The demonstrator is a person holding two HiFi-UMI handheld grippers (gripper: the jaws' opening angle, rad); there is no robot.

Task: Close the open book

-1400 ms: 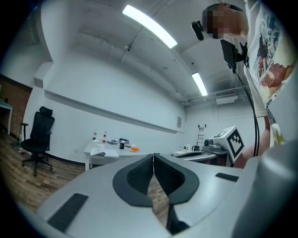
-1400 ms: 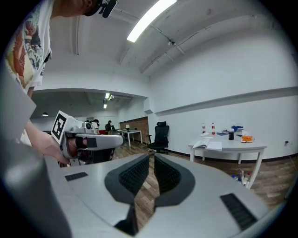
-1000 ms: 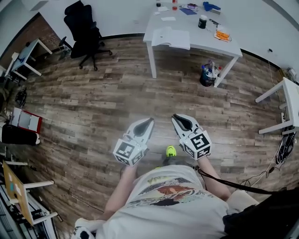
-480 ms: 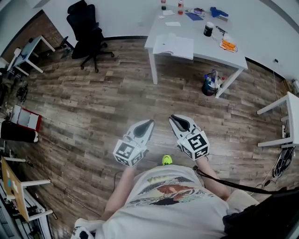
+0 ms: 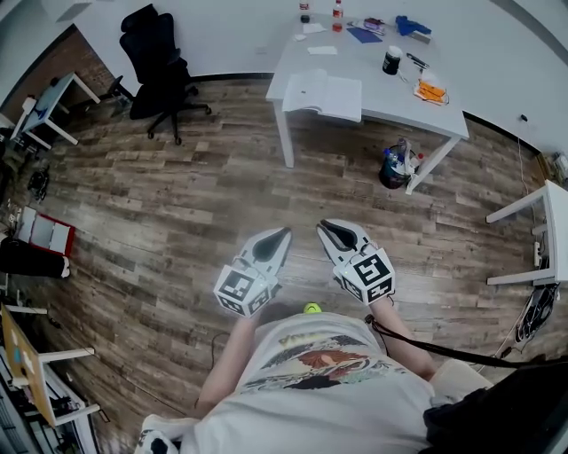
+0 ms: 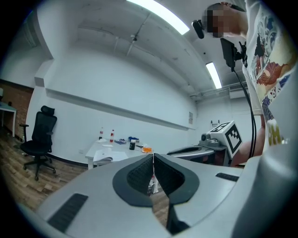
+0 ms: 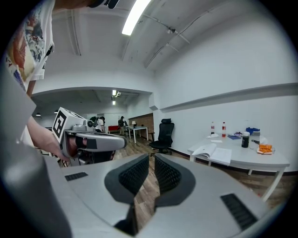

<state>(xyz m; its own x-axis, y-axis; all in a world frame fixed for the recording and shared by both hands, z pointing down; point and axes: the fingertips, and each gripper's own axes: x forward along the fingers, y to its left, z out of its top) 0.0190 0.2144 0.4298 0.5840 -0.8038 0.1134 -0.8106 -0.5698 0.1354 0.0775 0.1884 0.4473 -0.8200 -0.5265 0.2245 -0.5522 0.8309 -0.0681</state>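
Observation:
An open book (image 5: 323,93) with white pages lies near the front left corner of a white table (image 5: 426,111) far across the room. It also shows in the left gripper view as the open book (image 6: 103,158) and in the right gripper view as the open book (image 7: 213,153). My left gripper (image 5: 282,234) and right gripper (image 5: 326,228) are held side by side in front of the person's chest, well short of the table, above the wooden floor. Both are shut with nothing between the jaws.
On the table stand two bottles (image 5: 336,12), a dark cup (image 5: 390,60), an orange item (image 5: 424,68) and blue things (image 5: 409,26). A bin (image 5: 393,164) sits under the table. A black office chair (image 5: 154,60) stands left, a white desk (image 5: 534,217) right.
Both grippers and the person have moved forward over the floor toward the table; the table and book sit slightly nearer in the head view. The jaws stay shut.

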